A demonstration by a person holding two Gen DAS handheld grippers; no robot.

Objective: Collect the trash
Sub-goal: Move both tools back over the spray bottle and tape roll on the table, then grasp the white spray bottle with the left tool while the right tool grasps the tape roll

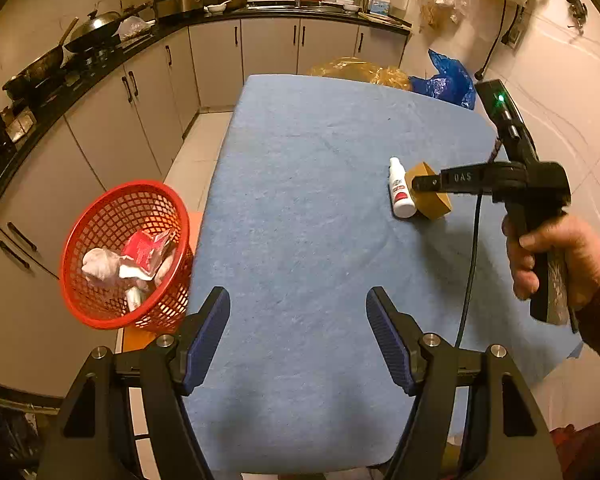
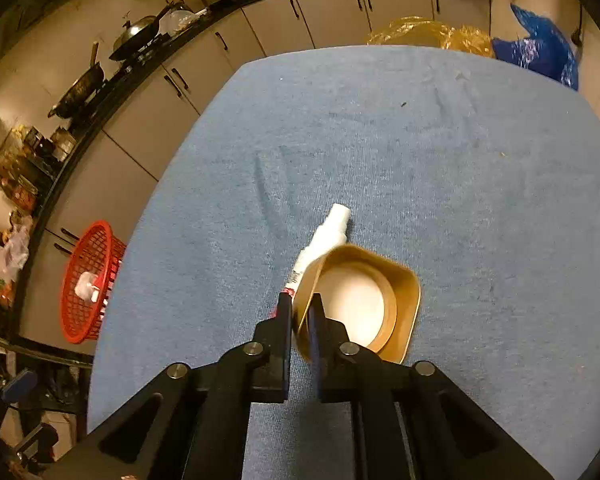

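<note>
A: Right wrist view: brown paper cup point(image 2: 380, 304) on the desk point(image 2: 460, 168), near its right side, white inside, mouth facing the camera. Right gripper point(image 2: 300, 316) has its jaws pinched on the cup's left wall, one finger outside, one inside. Nearly no gap.

B: Lifted yet?

A: Can't tell; it looks tipped, maybe resting on the cloth. Small white bottle point(image 2: 324, 240) lies on its side touching the cup's left edge, cap pointing away.

B: Left wrist view?

A: Same thing side-on: cup point(image 1: 430, 200), bottle point(image 1: 400, 190) just beside it, right gripper point(image 1: 420, 184) reaching in from the right. Left gripper point(image 1: 298, 332) hangs over the near end of the desk, jaws spread wide, nothing held.

B: Bin?

A: Red mesh basket point(image 1: 112, 216) off the desk's left edge, well apart from the cup, tilted, already has crumpled paper and a red wrapper in it.

B: Step?

A: I'd call it the grasp on the cup, carry not started. Next move likely needs a lift clear of the bottle, then a long sweep left across the desk to the basket. Thin wall grip, so the cup could swing or slip. Bottle remains afterward.
</note>
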